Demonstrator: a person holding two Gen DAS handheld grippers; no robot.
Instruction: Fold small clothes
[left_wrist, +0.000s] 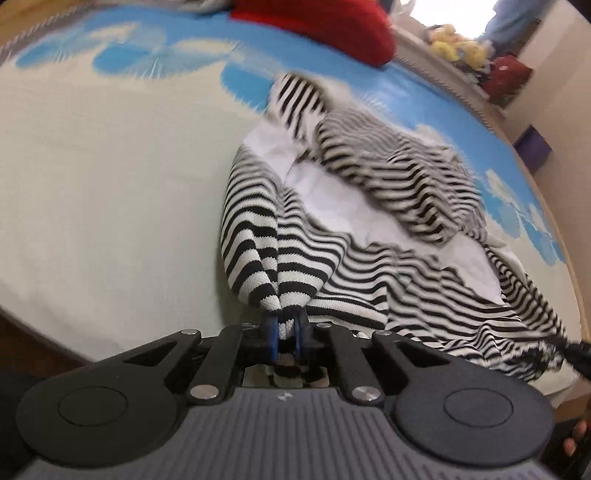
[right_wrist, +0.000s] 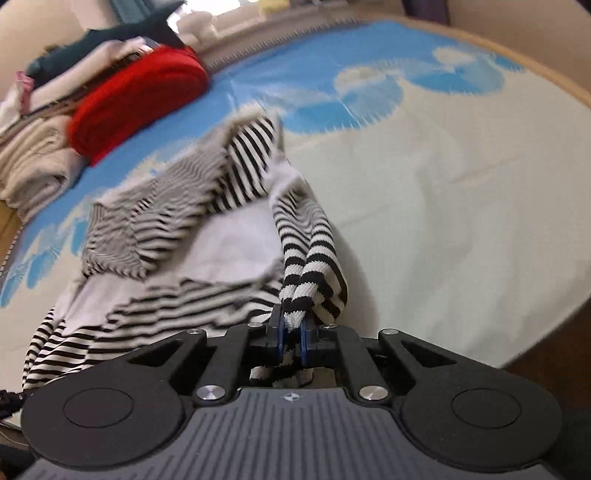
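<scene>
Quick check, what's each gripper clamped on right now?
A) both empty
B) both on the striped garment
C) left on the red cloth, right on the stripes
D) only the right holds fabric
B: the left gripper and the right gripper each pinch a bunched edge of the black-and-white striped garment between their blue pads.

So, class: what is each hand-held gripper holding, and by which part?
Both pinch the striped garment: left hand-held gripper and right hand-held gripper each grip a bunched edge.

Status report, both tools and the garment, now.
Left tool shut on striped garment. Right tool shut on the same garment, other edge. Garment bunched, partly off the blue-and-cream bedcover. Red folded item behind, not in the way.
</scene>
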